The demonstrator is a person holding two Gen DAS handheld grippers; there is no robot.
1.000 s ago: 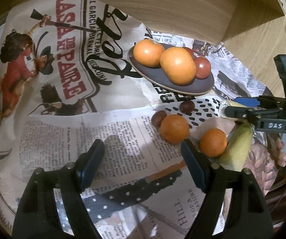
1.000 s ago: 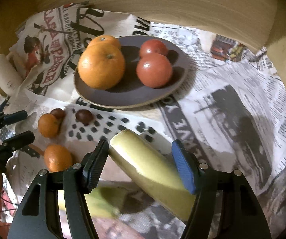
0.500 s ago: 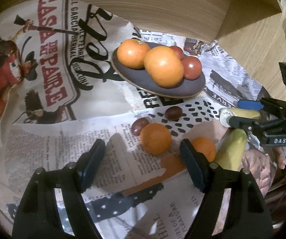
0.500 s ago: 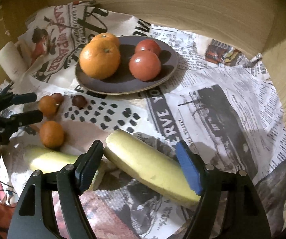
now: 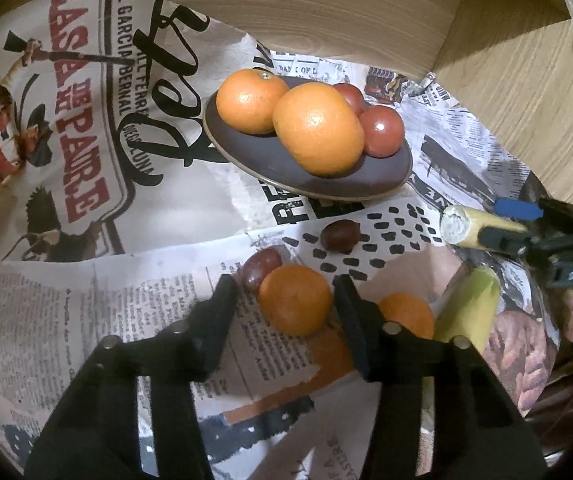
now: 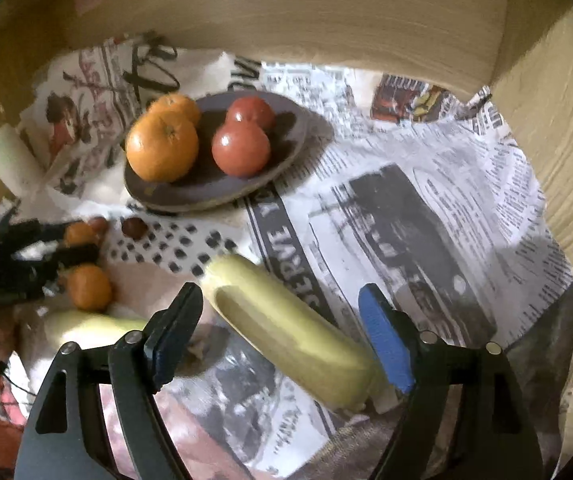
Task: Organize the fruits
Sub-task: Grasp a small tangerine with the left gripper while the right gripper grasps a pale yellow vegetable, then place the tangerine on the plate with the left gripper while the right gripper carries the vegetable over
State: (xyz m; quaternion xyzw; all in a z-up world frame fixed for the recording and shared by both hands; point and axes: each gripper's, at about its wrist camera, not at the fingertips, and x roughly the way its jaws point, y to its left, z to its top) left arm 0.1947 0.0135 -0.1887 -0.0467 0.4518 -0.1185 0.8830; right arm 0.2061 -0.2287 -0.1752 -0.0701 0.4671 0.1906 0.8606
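In the left wrist view our left gripper (image 5: pixel 282 300) closing around a small orange (image 5: pixel 294 299) at lower centre, pads not visibly pressing, plate (image 5: pixel 286 164) above, in the right wrist view our right gripper (image 6: pixel 282 336) opening, banana (image 6: pixel 290 332) lying loose between its jaws at lower centre.

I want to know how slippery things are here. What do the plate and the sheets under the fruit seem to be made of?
The plate looks like glazed ceramic or stoneware: dark brown, smooth, with a paler bare-looking rim. I cannot rule out coated plastic. The sheets look like matte printed newsprint: creases, overlapping edges, ink text and pictures, no gloss.
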